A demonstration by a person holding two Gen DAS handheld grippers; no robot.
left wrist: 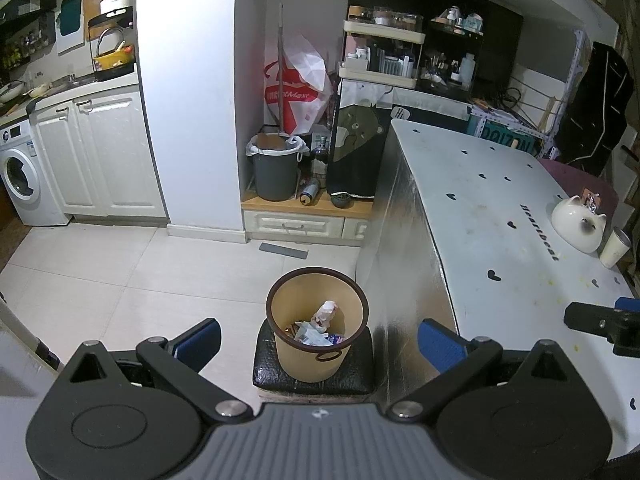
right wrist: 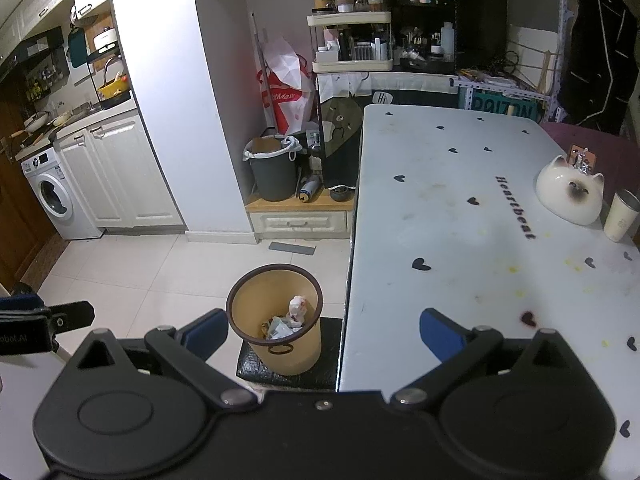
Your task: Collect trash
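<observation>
Both the left gripper [left wrist: 318, 334] and right gripper [right wrist: 322, 332] are hanging wide open and empty, apparently because the trash [left wrist: 320, 322] is already lying in the bin [left wrist: 316, 364].

White table [right wrist: 460, 216] w/ black heart prints & "Heartbeat" lettering; yellowish stains near its front right. On it, far right: cat-head ceramic piece [right wrist: 570, 194], pale cup [right wrist: 620, 216] just beside it. Tiled floor [left wrist: 120, 280] to the table's left carries a black padded stool [left wrist: 316, 372]; tan wastebasket [left wrist: 316, 320] sits on the stool, crumpled paper & wrappers inside. Flat grey piece [left wrist: 284, 251] lies on the tiles near the drawer base. Wooden ledge [left wrist: 280, 204] behind holds a grey lined bin [left wrist: 276, 168], a can on its side, a small dark bowl.
</observation>
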